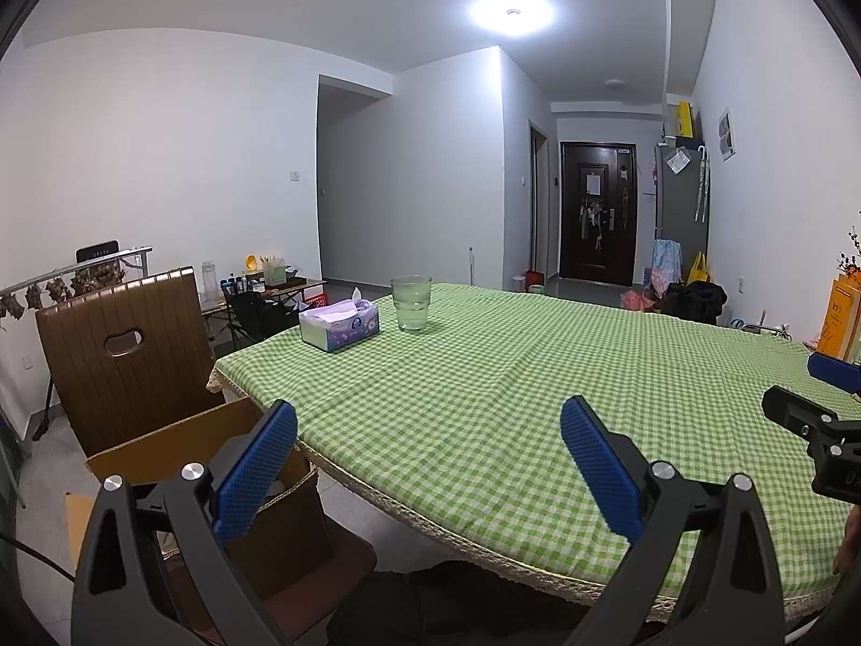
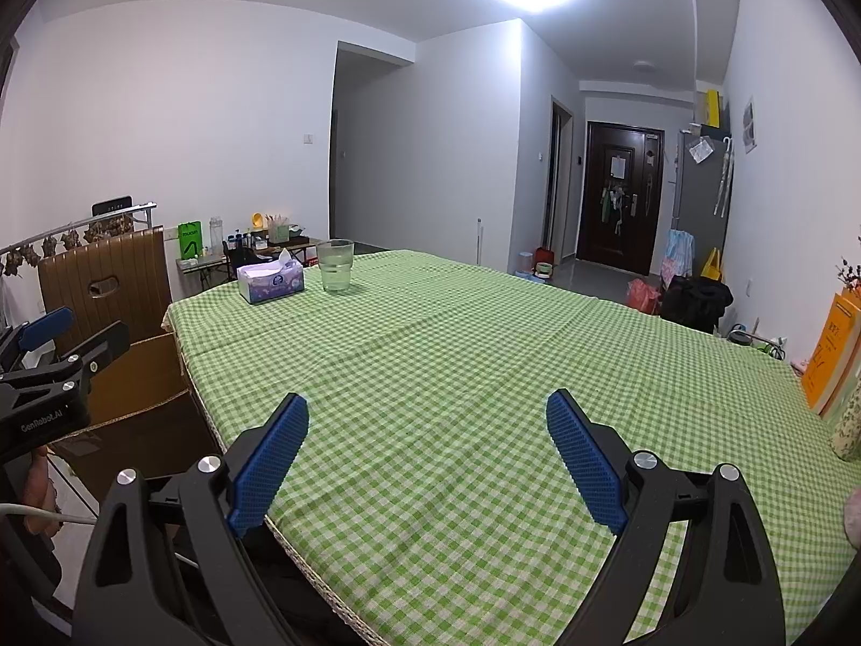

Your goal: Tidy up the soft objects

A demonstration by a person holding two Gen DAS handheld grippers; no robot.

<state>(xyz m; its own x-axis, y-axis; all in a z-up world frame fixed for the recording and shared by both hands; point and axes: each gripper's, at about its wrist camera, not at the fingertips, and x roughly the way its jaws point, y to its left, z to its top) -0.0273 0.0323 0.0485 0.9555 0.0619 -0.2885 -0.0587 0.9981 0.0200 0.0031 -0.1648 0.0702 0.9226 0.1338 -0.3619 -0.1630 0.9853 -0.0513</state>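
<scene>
My left gripper stands open above the near left edge of the green checked table, nothing between its blue pads. My right gripper is open too, over the near middle of the table, and holds nothing. A soft tissue pack, purple and white, lies at the far left corner, also the tissue pack in the right wrist view. An open cardboard box sits on a chair left of the table, the box just below my left gripper. A pink soft thing peeks in at the right edge.
A clear glass stands next to the tissue pack. A brown chair stands behind the box. Orange books and a flowered object lean at the table's right edge. A dark door and bags lie far back.
</scene>
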